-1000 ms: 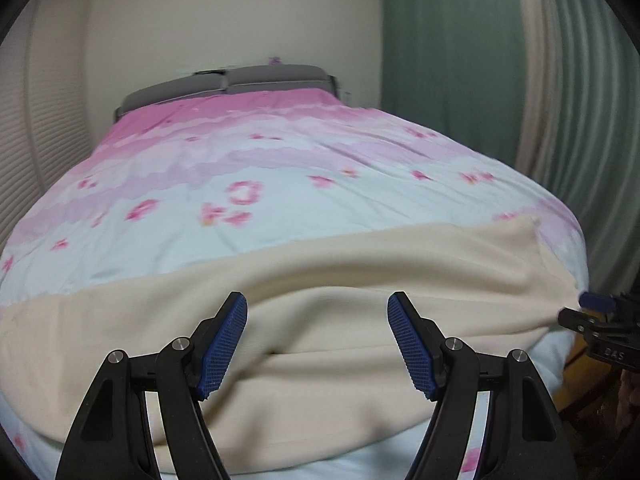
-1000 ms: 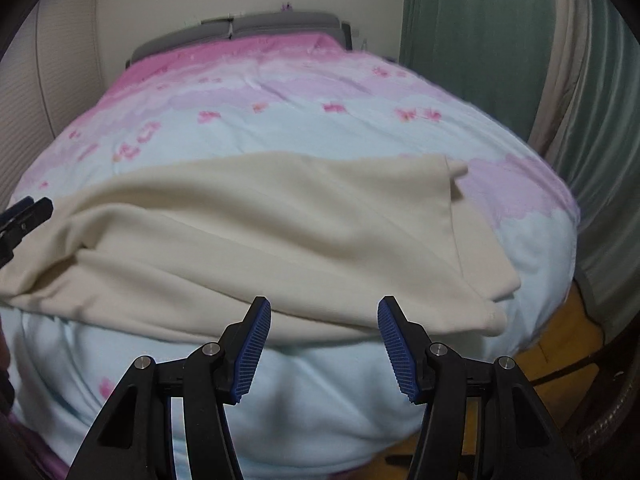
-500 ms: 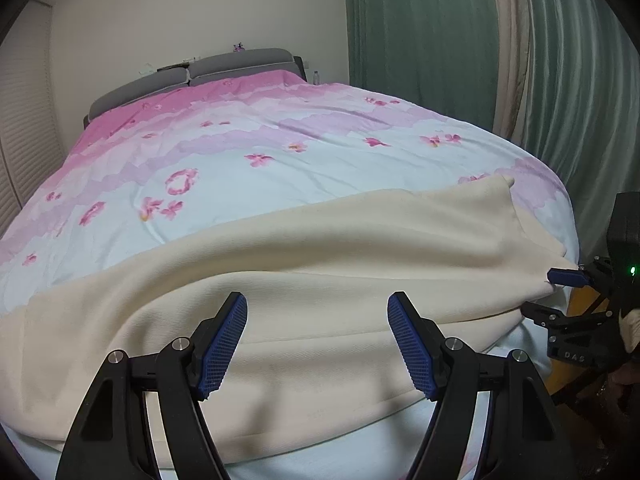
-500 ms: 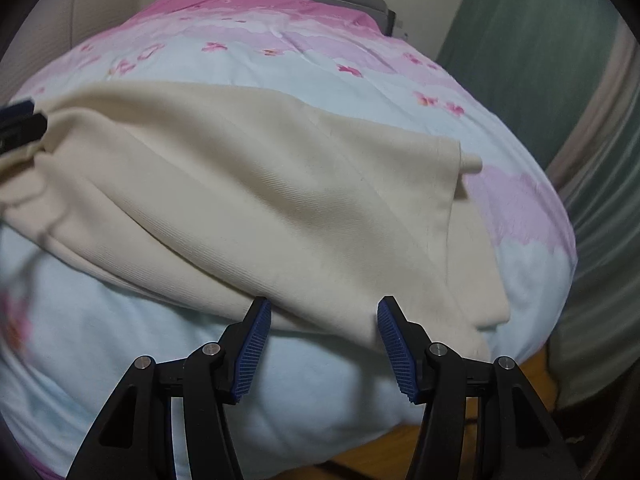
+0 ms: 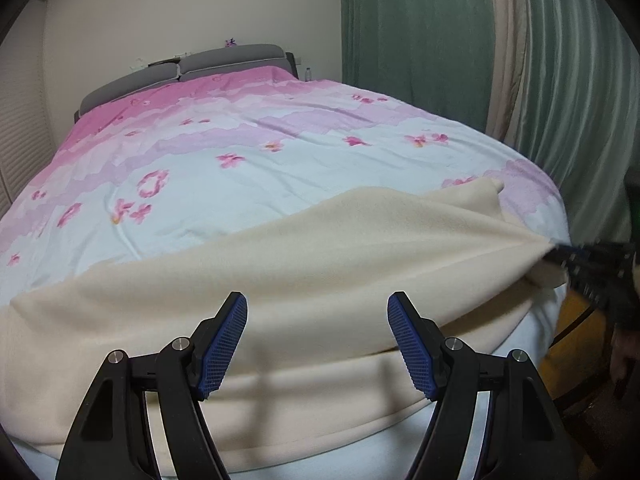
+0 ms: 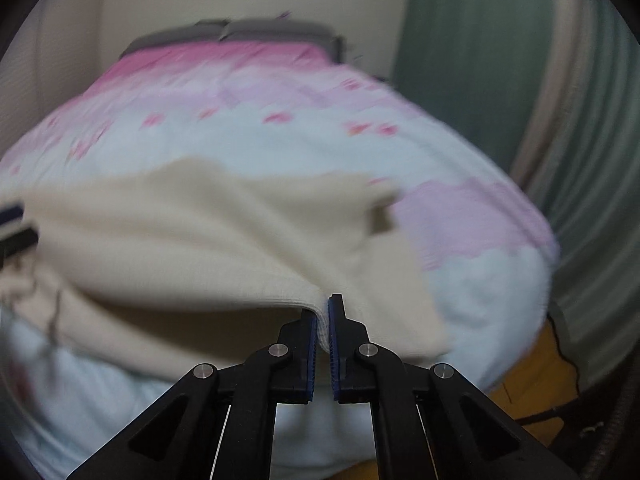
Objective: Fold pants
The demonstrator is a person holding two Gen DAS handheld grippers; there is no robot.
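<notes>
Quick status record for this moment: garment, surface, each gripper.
garment: cream pants, spread across the near end of the bed
surface: floral duvet
left gripper: open, above the pants, holding nothing
right gripper: shut on the pants' near edge, fabric pinched between its pads
background: green curtain

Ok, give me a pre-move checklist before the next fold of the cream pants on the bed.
1. Right tool shut on the cream knit pants: ok.
2. Left tool gripping fabric: not ok, open above the pants.
3. Cloth between the left tool's pads: not ok, it lies beyond them.
4. Pants lying flat: not ok, the gripped edge is lifted and creased.
5. Pants supported on the pink-and-blue floral bedspread: ok.
6. Full outline of the pants visible: cannot tell.
</notes>
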